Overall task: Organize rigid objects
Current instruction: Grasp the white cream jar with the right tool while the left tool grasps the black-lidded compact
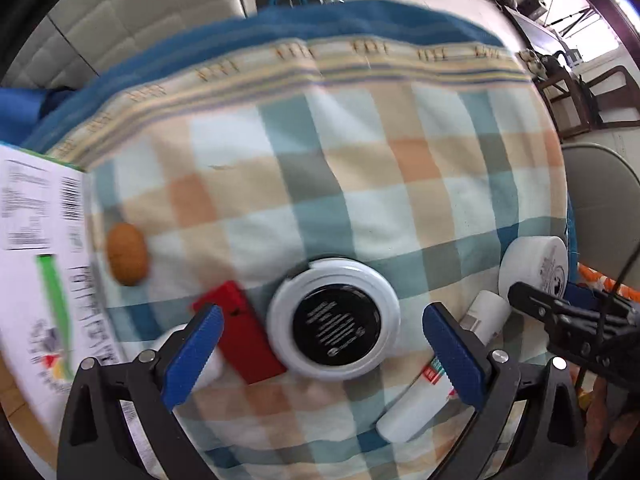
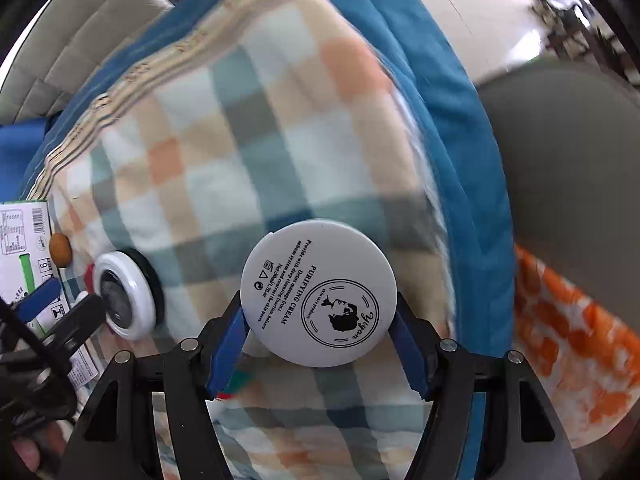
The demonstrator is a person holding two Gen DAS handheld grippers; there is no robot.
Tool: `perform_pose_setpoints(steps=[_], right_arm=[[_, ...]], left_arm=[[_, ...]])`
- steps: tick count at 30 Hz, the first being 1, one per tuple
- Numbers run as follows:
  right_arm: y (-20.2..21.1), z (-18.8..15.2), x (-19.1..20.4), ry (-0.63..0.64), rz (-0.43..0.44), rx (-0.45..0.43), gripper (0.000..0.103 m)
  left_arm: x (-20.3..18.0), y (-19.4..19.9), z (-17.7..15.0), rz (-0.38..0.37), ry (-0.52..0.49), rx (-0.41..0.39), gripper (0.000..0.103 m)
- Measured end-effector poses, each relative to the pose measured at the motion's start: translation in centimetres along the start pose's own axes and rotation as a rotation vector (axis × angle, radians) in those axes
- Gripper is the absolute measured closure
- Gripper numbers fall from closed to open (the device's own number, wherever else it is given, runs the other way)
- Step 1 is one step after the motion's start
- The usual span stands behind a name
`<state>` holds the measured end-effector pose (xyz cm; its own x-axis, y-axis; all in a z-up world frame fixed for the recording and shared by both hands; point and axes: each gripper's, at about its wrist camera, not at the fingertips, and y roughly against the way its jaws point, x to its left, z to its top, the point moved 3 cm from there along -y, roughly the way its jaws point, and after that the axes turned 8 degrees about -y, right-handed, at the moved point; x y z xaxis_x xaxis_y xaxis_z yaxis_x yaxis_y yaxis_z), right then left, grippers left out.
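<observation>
Right gripper [image 2: 320, 340] half closed, blue pads clamping white cream jar [image 2: 319, 293], black print on lid; left gripper [image 1: 324, 356] wide open, empty, above black-and-white round tin [image 1: 334, 319] on checked blanket [image 1: 320, 160].

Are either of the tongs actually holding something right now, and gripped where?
The right tongs clamp the white cream jar across its round side wall, one pad on each side. The left tongs are open around the black-and-white round container, not gripping it.
</observation>
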<state>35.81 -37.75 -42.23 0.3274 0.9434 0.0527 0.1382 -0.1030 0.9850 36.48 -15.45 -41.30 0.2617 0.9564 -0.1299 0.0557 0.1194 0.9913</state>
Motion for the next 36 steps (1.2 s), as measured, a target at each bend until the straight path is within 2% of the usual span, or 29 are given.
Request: perform_pose_setpoints(steps=[2, 3, 7, 9, 13, 16, 18, 20, 25, 28, 31, 33, 36], right_arm=[[-0.4, -0.1, -0.6, -0.01, 0.002, -0.002, 0.033], [-0.5, -0.2, -0.8, -0.013, 0.001, -0.007, 0.033], [-0.6, -0.2, -1.3, -0.022, 0.003, -0.011, 0.033], [-0.7, 0.8, -1.0, -0.019, 0.0, -0.011, 0.033], [-0.4, 2.3, -0.8, -0.005, -0.011, 0.005, 0.033], [-1.0, 1.4, -0.9, 0.009, -0.017, 0.012, 0.033], [-1.4, 1.4, -1.1, 0.008, -0.019, 0.016, 0.033], [-2.1, 1.3, -1.4, -0.003, -0.017, 0.022, 0.032], [-3.8, 1.6, -1.6, -0.018, -0.034, 0.032, 0.032], [-5.0, 1.9, -1.6, -0.024, -0.058, 0.023, 0.032], [-5.1, 1.5, -1.7, -0.036, -0.067, 0.015, 0.032], [-5.0, 1.5, -1.4, -0.044, -0.059, 0.01, 0.033], [-4.5, 1.3, -1.4, -0.04, -0.064, 0.006, 0.034]], left_arm=[[0.3, -1.1, -0.1, -0.009, 0.015, 0.019, 0.003], [0.6, -1.6, -0.2, -0.011, 0.022, 0.028, 0.009], [0.6, -1.5, -0.4, 0.001, -0.001, 0.008, 0.011], [0.4, -1.2, -0.4, -0.005, -0.011, 0.007, 0.029], [-0.3, -1.0, -1.3, -0.017, -0.034, 0.032, 0.029], [-0.9, -1.6, -1.5, -0.019, -0.042, 0.029, 0.027], [-1.2, -2.3, -1.9, -0.032, -0.018, 0.051, 0.025], [-1.0, -2.6, -1.9, -0.039, -0.001, 0.041, 0.022], [-1.5, -2.8, -2.3, -0.008, -0.026, 0.042, 0.022], [-2.2, -2.7, -2.0, -0.037, -0.017, 0.038, 0.014], [-2.8, -3.2, -0.9, -0.032, -0.021, 0.045, 0.016], [-2.7, -3.0, -0.9, 0.005, -0.026, 0.052, 0.029], [-2.5, -2.5, -0.9, -0.002, -0.019, 0.039, 0.029]])
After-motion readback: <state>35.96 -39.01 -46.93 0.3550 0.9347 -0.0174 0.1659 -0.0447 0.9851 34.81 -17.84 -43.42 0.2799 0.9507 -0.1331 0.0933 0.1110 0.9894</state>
